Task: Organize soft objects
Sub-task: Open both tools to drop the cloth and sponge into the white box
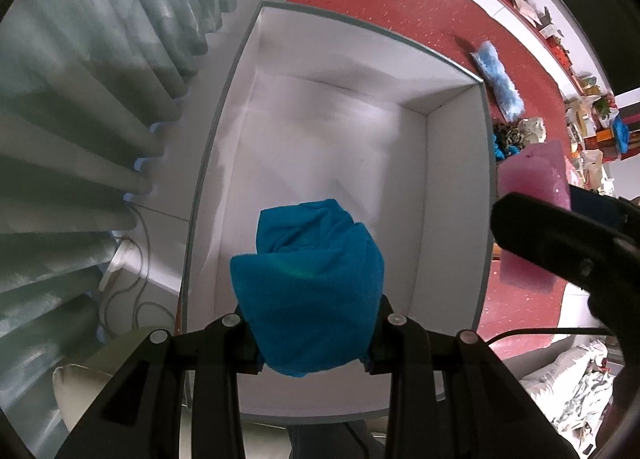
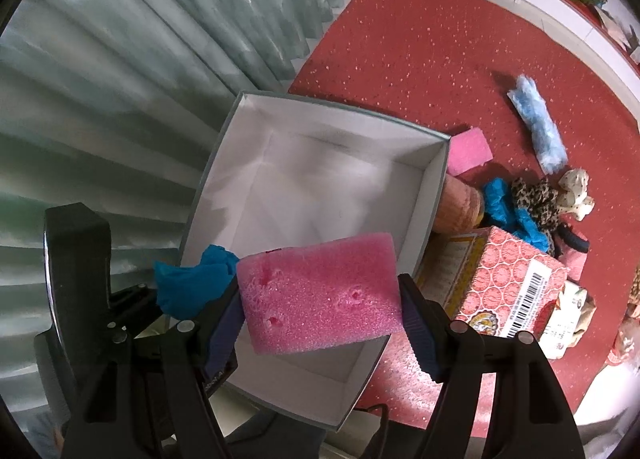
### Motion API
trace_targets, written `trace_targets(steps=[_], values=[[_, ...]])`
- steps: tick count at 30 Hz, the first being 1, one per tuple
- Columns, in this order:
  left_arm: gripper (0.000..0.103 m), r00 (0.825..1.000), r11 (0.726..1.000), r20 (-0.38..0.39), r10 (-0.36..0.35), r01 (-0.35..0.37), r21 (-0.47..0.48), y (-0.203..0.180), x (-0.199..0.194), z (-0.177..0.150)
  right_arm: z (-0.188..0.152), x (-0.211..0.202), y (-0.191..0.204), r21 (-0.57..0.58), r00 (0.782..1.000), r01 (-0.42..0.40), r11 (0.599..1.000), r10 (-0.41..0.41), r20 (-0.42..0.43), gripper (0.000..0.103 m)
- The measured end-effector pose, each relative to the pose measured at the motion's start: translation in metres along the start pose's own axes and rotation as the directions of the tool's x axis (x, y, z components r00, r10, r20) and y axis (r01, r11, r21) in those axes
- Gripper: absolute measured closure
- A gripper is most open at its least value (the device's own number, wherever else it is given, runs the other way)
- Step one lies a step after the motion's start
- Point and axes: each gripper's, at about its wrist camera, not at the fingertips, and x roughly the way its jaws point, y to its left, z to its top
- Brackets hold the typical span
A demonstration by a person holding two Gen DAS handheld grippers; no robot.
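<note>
My left gripper [image 1: 314, 339] is shut on a bunched blue cloth [image 1: 308, 283] and hangs straight down over the near end of an open white box [image 1: 456, 187]. In the right wrist view that same blue cloth [image 2: 192, 287] shows at the left, held above the white box [image 2: 430, 187]. My right gripper [image 2: 320, 299] is shut on a pink sponge block [image 2: 320, 291], pads pressing its two ends, above the box's near right part. The pink sponge [image 1: 534, 183] also shows at the right edge of the left wrist view.
On the red carpet [image 2: 400, 43] right of the box lie a fluffy blue duster [image 2: 538, 127], another pink sponge [image 2: 470, 151], a blue cloth [image 2: 500, 203], a leopard-print item [image 2: 536, 195] and a patterned carton [image 2: 516, 283]. Grey curtains [image 2: 120, 99] hang left.
</note>
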Motion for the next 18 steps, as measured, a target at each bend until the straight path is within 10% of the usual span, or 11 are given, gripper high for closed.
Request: trace_targets(steps=[6, 10, 18], values=[[0.063, 1.000, 1.000, -0.003, 0.007, -0.007, 0.009, -0.002, 0.005, -0.001, 0.000, 0.012, 0.002, -0.011, 1.000, 0.007, 1.000, -0.007, -0.028, 0.029], [0.040, 1.000, 1.000, 0.002, 0.000, 0.000, 0.017, -0.003, 0.005, -0.001, 0.000, 0.014, 0.004, -0.030, 1.000, -0.003, 1.000, 0.002, -0.031, 0.028], [0.018, 0.999, 1.000, 0.041, -0.012, 0.013, -0.025, 0.004, -0.005, 0.001, 0.000, 0.001, 0.002, -0.061, 1.000, 0.007, 0.998, -0.005, 0.030, 0.001]])
